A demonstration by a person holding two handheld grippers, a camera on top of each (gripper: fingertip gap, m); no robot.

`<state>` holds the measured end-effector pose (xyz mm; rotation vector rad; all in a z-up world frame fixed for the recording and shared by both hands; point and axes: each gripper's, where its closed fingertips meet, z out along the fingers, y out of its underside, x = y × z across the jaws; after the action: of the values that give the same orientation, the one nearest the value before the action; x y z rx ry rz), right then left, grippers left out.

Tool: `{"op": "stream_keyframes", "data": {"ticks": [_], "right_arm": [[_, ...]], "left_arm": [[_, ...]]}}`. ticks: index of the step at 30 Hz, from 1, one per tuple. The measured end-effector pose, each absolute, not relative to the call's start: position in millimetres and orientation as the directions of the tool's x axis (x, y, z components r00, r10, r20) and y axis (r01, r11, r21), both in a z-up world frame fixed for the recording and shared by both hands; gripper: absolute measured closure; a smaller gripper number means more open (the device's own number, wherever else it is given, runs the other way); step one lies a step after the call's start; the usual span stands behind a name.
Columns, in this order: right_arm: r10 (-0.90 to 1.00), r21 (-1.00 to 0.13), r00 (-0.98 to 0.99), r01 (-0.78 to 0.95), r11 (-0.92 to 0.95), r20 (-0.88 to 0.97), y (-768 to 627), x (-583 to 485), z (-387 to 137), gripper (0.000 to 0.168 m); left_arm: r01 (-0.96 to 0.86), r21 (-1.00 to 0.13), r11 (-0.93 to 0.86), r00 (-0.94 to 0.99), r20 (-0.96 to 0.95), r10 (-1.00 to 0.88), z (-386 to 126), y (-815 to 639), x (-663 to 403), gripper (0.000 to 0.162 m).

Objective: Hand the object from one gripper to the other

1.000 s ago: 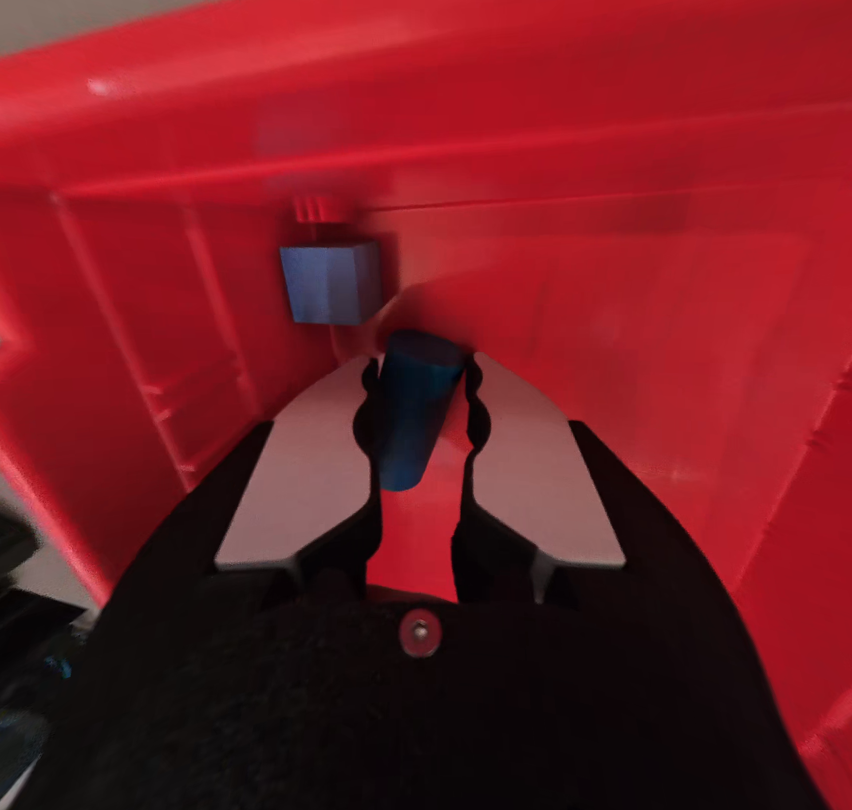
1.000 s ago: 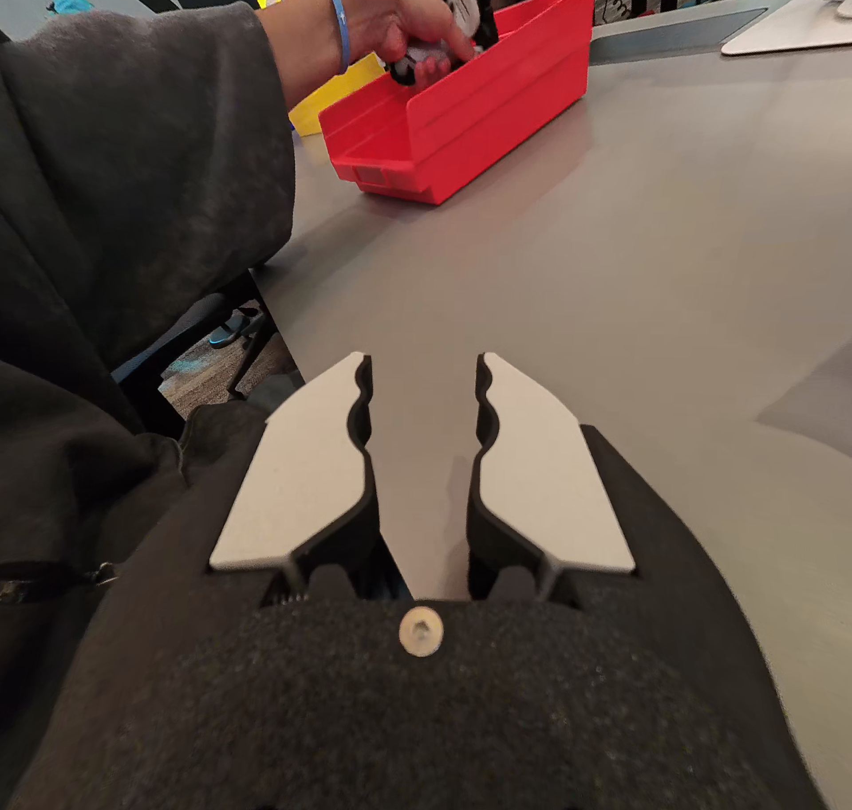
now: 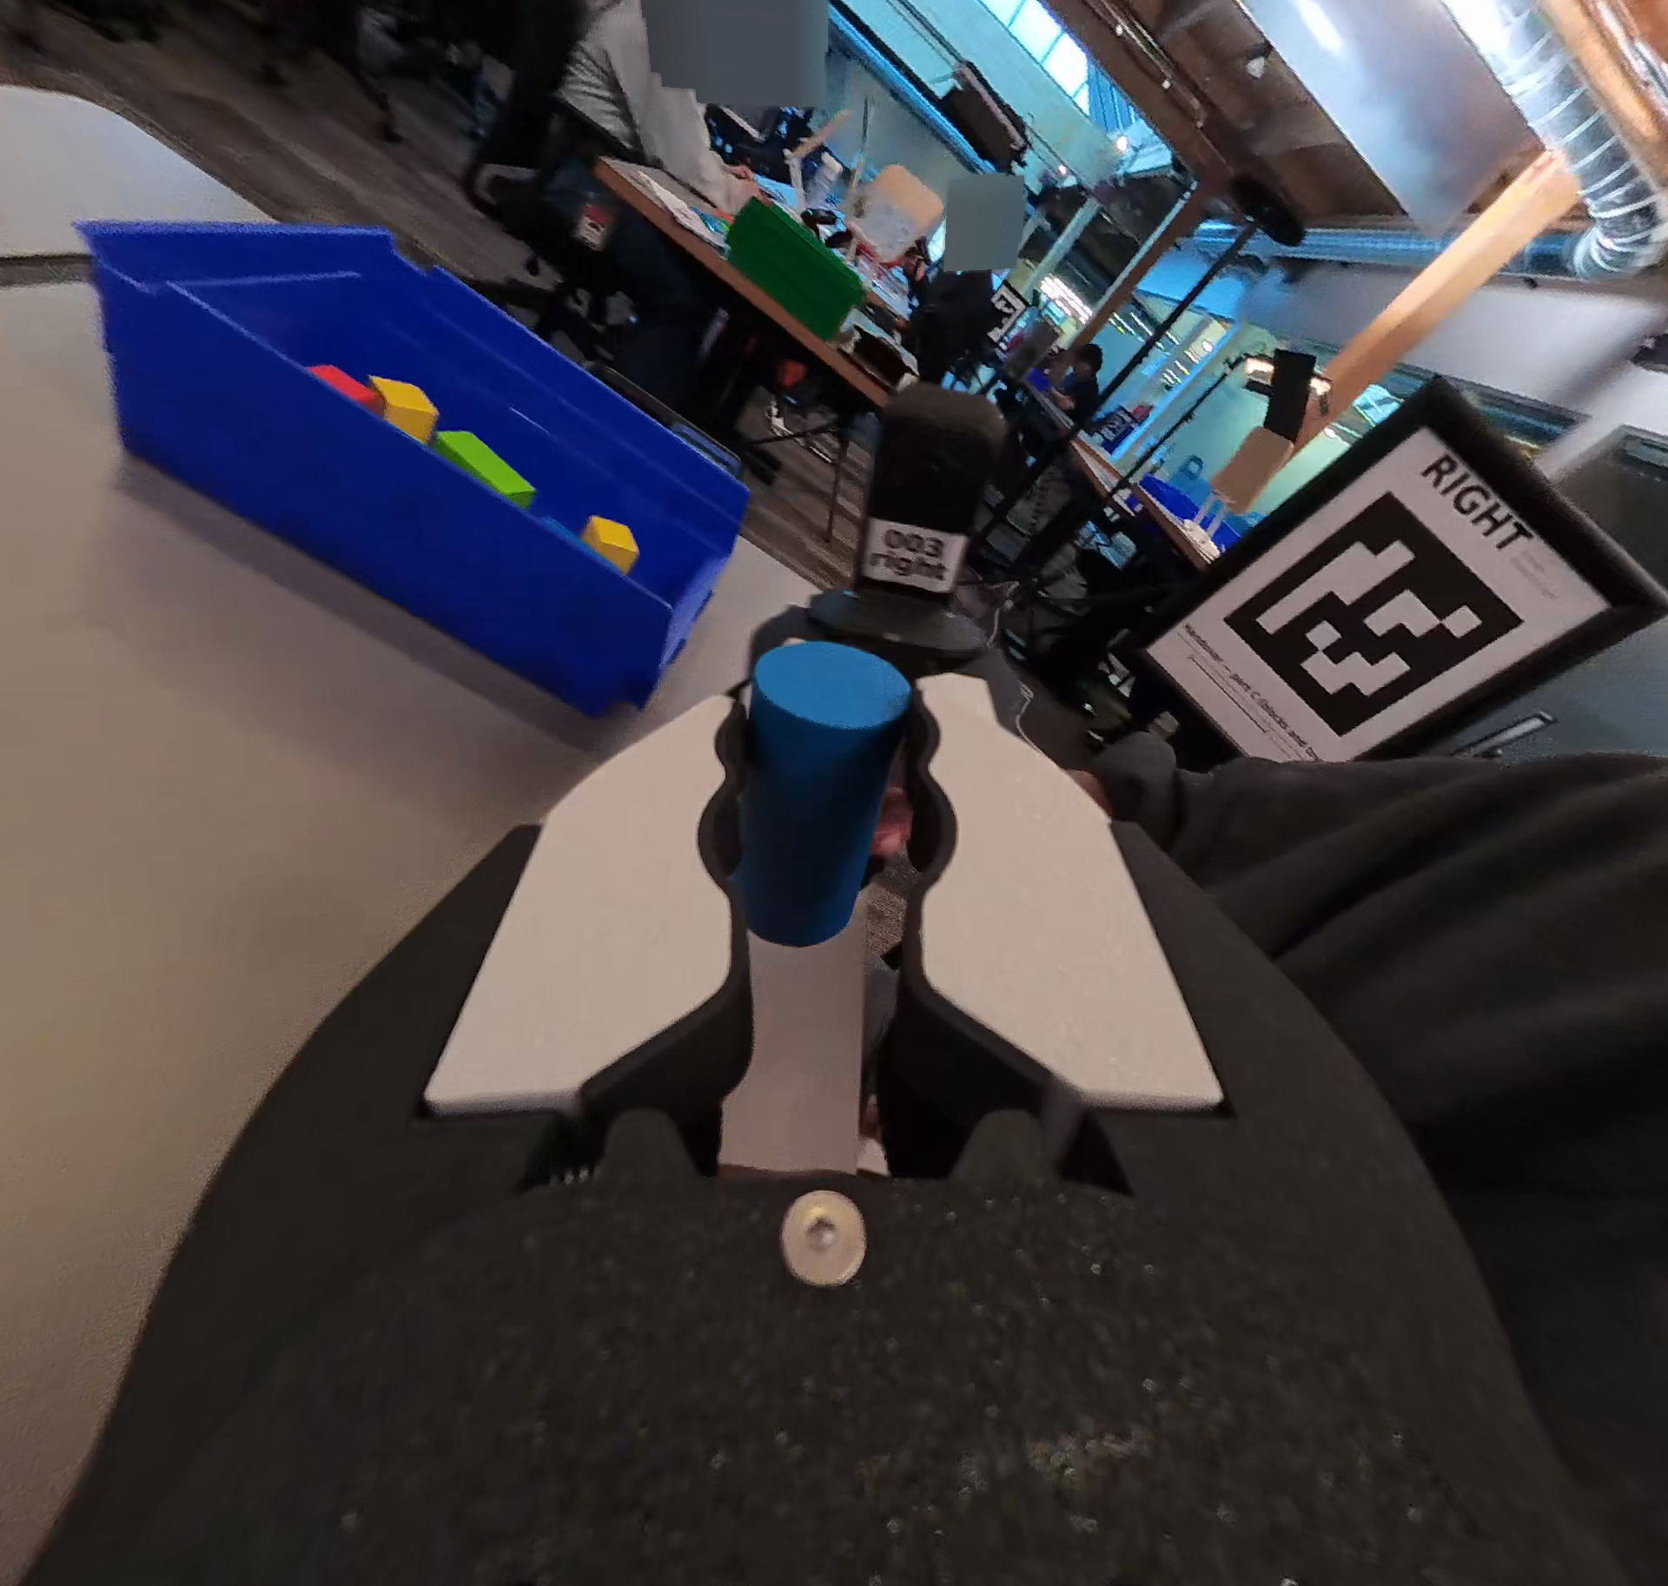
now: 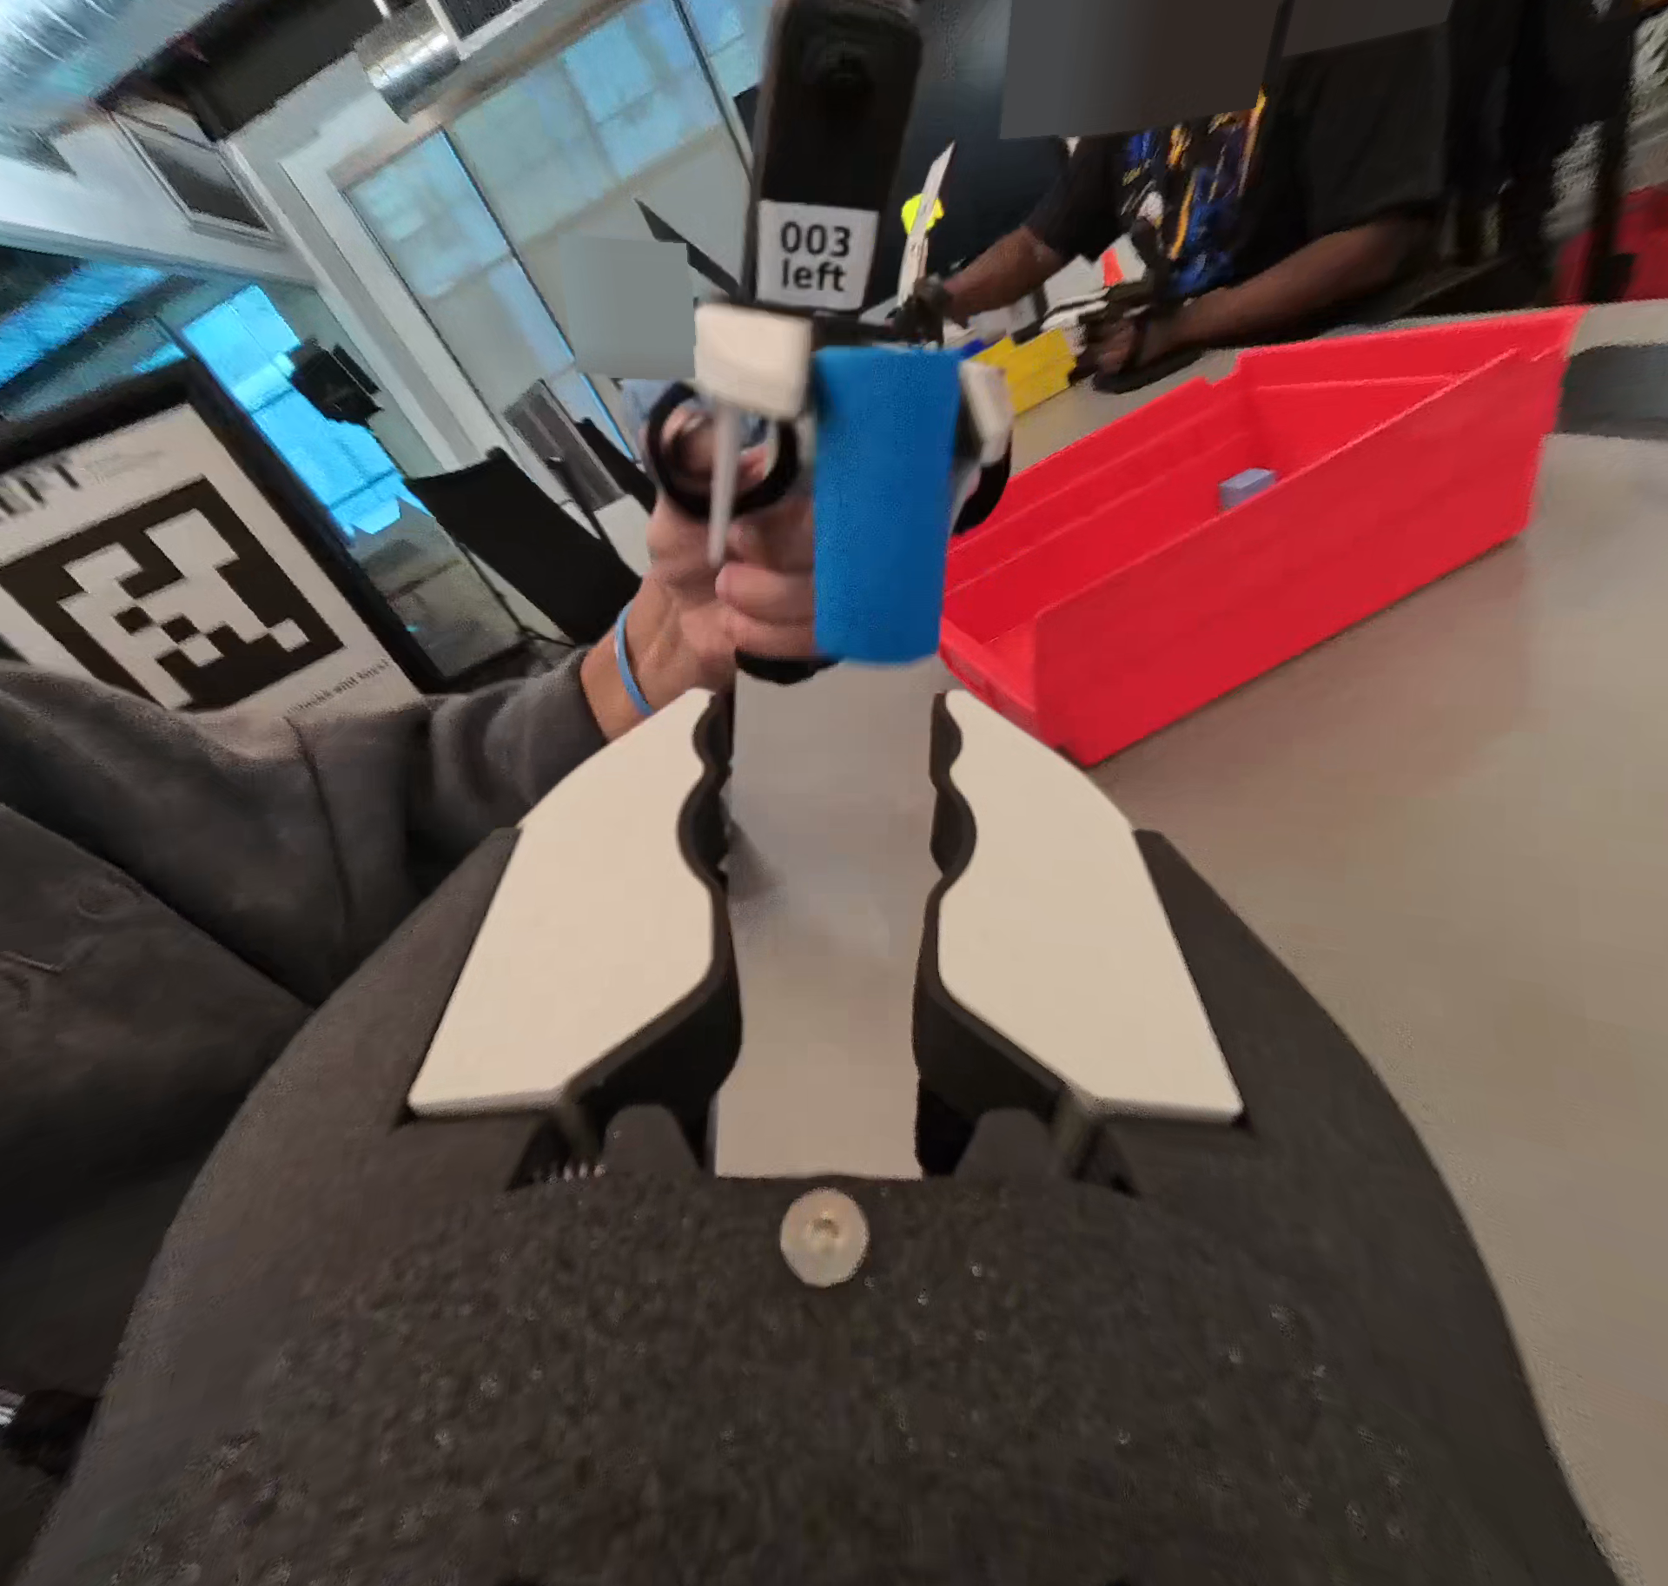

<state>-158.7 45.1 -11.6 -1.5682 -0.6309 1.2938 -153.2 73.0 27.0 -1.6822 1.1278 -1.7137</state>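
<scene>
The blue cylinder [image 3: 817, 798] is pinched between the fingertips of the left hand-held gripper [image 3: 823, 735], its long axis upright and crossing the fingers, flat top end up; in the right wrist view the blue cylinder [image 4: 880, 503] hangs vertical, raised above the grey table [image 4: 1309, 821]. The right hand-held gripper [image 4: 826, 735] sits just below and in front of it, fingers spread, nothing between them. A red bin [image 4: 1264, 586] lies beyond to the right of that gripper, with a small pale blue block [image 4: 1246, 487] inside. Ahead-left of the left gripper stands a blue bin [image 3: 298, 469] holding coloured blocks [image 3: 483, 464]. A second ago the left gripper was down inside the red bin with the cylinder and the right one faced bare table; now they face each other
</scene>
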Motion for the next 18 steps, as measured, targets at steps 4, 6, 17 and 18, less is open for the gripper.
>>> {"op": "stream_keyframes", "data": {"ticks": [4,6,17,18], "right_arm": [[0.837,-0.846,0.190,-0.277,-0.456,-0.514,47,-170,-9,0.138],[0.832,-0.850,0.195,-0.221,-0.479,-0.519,42,-170,-19,0.138],[0.401,-0.837,0.882,0.014,-0.547,-0.248,92,27,-10,0.138],[0.282,-0.774,0.949,0.072,-0.629,-0.141,97,68,-21,0.138]], "left_arm": [[-0.241,-0.808,-0.538,-0.130,0.576,-0.807,9,49,-138,0.129],[-0.242,-0.795,-0.556,-0.097,0.590,-0.802,0,45,-136,0.129],[-0.236,-0.822,-0.517,0.389,0.408,-0.826,-123,60,-206,0.112],[-0.248,-0.806,-0.538,0.380,0.430,-0.819,-127,55,-205,0.112]]}}
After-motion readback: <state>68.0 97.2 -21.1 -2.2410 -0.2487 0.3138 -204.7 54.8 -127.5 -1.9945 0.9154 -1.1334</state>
